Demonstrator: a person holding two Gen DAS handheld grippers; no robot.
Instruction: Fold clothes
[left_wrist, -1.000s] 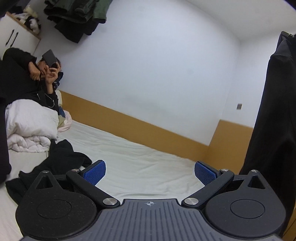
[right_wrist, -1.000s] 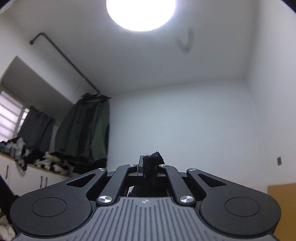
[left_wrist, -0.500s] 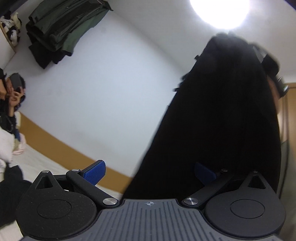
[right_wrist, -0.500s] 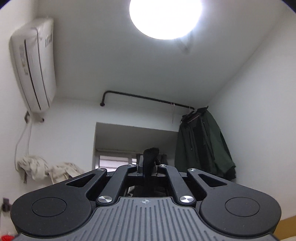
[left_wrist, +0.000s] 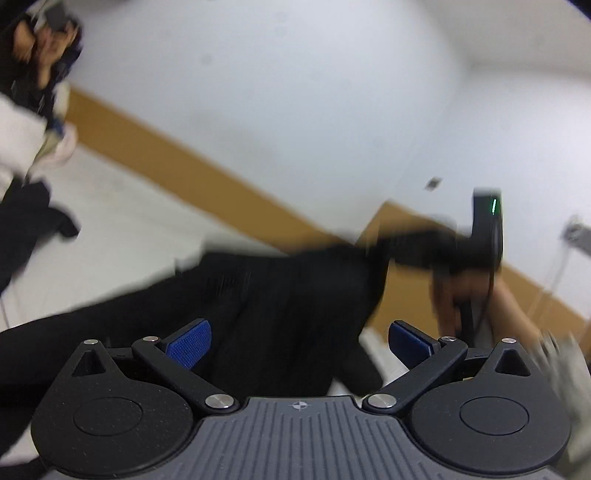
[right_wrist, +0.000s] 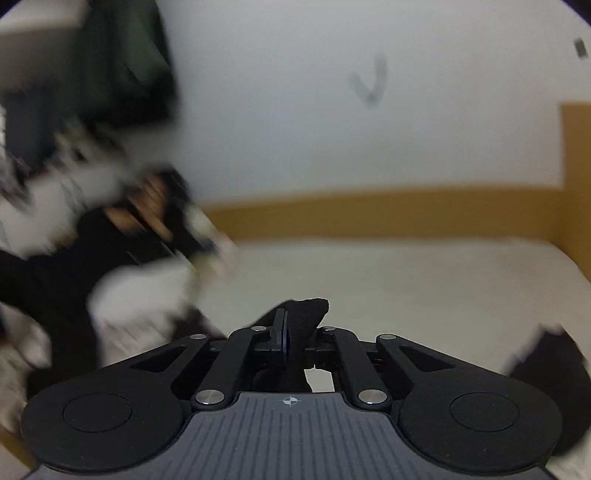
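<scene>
The black garment is soft, matte cloth, blurred by motion, stretched in a long drape from the lower left of the left wrist view up to the right, over the white bed. Its far end meets the right gripper, a black body with a small green light, held in a bare hand with the forearm running down to the right.

In the right wrist view the right gripper has its jaws pinched together on a bunched tip of the black garment, which pokes up between the black linkage arms.

The left gripper has its jaws wide apart, nothing between them; its pads are blue with a fine knurled texture, and the garment lies past them.

A second dark heap of clothing lies at the bed's left edge, beside a white puffy duvet. An ochre wood panel runs along the bed's far edge below the white wall. No writing is readable.
</scene>
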